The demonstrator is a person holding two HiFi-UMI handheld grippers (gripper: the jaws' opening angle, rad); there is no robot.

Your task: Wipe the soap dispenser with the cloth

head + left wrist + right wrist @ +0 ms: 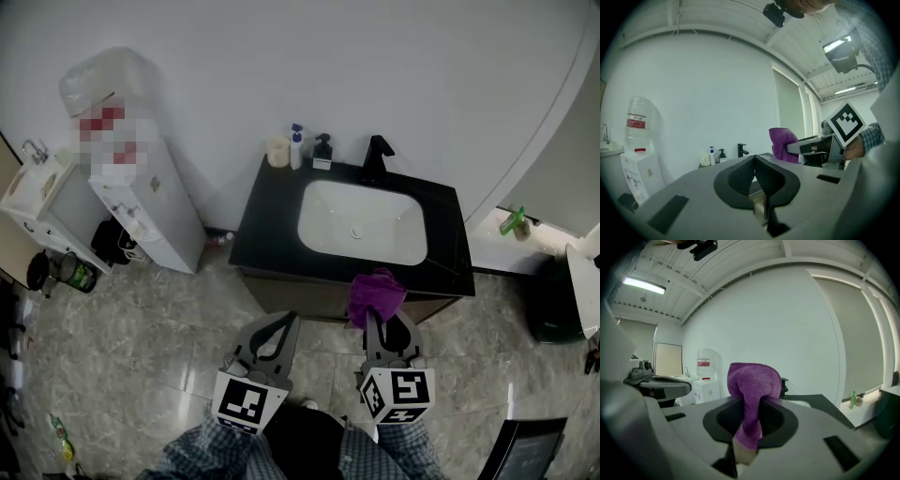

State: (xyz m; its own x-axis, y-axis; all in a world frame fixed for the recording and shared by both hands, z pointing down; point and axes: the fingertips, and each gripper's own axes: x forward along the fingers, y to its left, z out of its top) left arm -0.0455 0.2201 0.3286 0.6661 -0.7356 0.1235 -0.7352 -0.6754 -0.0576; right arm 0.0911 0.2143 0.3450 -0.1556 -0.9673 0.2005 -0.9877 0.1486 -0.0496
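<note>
A black soap dispenser [322, 149] stands at the back left of the black vanity counter [269, 225], with a white and blue pump bottle [296, 146] on its left. It shows small in the left gripper view too, as the soap dispenser [722, 155]. My right gripper [372, 316] is shut on a purple cloth [374, 295], held in front of the counter's front edge. The cloth [752, 394] bunches up above the jaws in the right gripper view. My left gripper [288, 319] is shut and holds nothing, well short of the counter.
A white basin [361, 220] and a black tap [377, 155] sit in the counter. A cream jar [277, 151] stands left of the bottles. A water cooler [141, 187] stands to the left, a dark bin [555, 300] at the right. Grey tiled floor [141, 356] lies below.
</note>
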